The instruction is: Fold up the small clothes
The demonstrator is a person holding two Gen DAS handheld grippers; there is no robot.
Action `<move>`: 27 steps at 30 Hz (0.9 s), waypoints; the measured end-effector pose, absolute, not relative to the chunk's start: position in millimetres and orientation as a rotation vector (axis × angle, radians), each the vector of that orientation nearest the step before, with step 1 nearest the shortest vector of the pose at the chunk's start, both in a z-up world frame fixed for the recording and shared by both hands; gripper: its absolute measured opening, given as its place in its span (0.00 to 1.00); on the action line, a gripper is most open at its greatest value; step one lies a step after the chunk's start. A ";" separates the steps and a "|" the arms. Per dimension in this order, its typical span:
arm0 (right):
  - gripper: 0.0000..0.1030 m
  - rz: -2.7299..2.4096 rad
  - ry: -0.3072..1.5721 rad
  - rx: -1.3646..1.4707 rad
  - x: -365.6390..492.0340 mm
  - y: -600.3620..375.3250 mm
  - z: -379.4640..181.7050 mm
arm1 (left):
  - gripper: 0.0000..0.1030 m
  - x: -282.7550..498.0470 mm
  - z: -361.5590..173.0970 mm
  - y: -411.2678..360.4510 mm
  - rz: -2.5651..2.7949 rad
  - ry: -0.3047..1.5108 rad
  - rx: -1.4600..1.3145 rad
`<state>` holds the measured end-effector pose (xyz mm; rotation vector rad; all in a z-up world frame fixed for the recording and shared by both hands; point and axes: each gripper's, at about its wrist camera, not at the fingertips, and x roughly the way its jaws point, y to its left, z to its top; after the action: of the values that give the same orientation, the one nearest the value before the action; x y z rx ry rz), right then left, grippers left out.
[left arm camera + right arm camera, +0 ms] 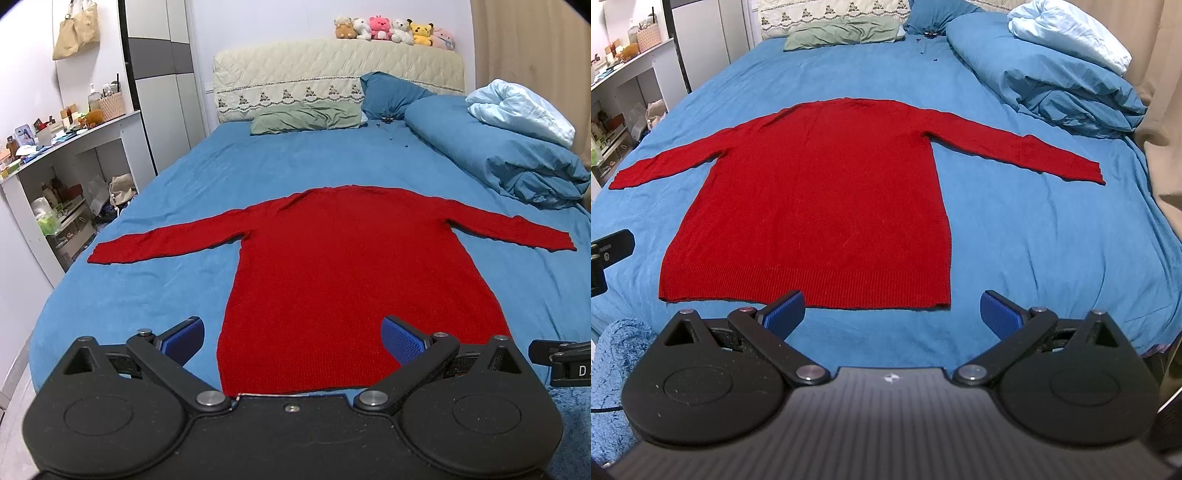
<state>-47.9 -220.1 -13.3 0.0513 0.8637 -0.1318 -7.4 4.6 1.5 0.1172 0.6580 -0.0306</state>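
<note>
I see a red sweater [820, 192] spread flat on a bed [1015, 229] with a blue sheet, its hem toward the bed's near edge and its neck toward the headboard [332, 70]. Both sleeves are stretched straight out to the sides — one reaching toward the bed's left edge, the other toward the right edge. The hem lies just inside the near edge.

My left gripper [291, 338] is released, its blue pads [184, 338] wide apart, hovering over the sweater's hem and gripping nothing. My right gripper [892, 314] is also released, its pads [1001, 315] spread wide, hanging above the sheet just short of the hem near the sweater's right corner — it holds nothing either.

At the far end of the bed lie a green pillow [306, 118] and a blue pillow [388, 94] against the headboard. A bundled blue duvet [498, 155] is heaped along the far right edge. Stuffed toys [395, 31] sit in a row on top of the headboard. A cluttered shelf [70, 147] stands beside the bed's left edge.
</note>
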 end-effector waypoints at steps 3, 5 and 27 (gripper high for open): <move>1.00 -0.132 0.865 0.052 -47.1 -220.9 -14.3 | 1.00 -6.9 2.1 4.6 -0.032 0.659 0.115; 1.00 -0.132 0.865 0.052 -47.3 -220.5 -14.6 | 1.00 -6.6 2.4 4.3 -0.032 0.659 0.115; 1.00 -0.124 0.865 0.052 -47.3 -220.6 -16.5 | 1.00 -6.5 1.8 3.6 -0.026 0.657 0.118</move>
<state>-47.3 -220.6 -16.5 0.0519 0.8652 -0.1238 -6.5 3.6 1.8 0.1177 0.6568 -0.0262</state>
